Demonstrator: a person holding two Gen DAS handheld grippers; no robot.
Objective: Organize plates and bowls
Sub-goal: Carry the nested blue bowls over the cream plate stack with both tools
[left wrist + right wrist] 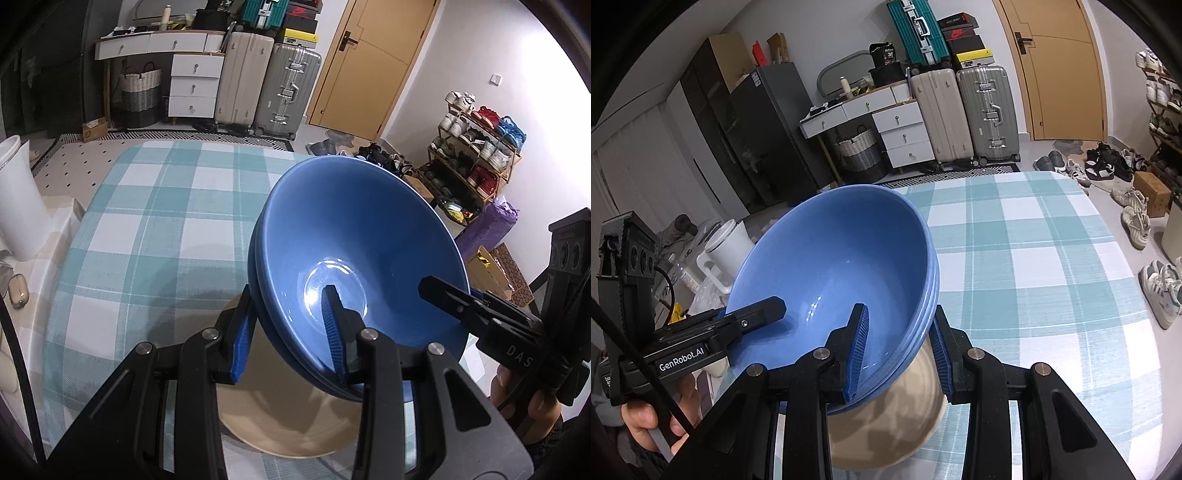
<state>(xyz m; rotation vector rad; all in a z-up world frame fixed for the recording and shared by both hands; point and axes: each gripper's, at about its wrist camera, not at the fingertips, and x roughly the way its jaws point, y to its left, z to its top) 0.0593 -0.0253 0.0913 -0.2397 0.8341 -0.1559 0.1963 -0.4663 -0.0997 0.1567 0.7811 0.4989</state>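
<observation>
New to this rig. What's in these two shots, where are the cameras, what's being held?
No robot arm: a person holds two hand-held grippers. Each picture comes from a fisheye camera on one gripper, looking along its fingers. The left gripper and the right gripper each clamp opposite rims of the stacked blue bowls, one finger inside, one outside. Each view also shows the other gripper. Under the bowls a beige plate lies on the checked tablecloth. A hand shows at the left of the right view.

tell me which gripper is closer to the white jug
Left. The left gripper clamps the rim of the blue bowls on the side toward the white jug; the right gripper clamps the opposite rim, with the bowls between it and the jug.
</observation>
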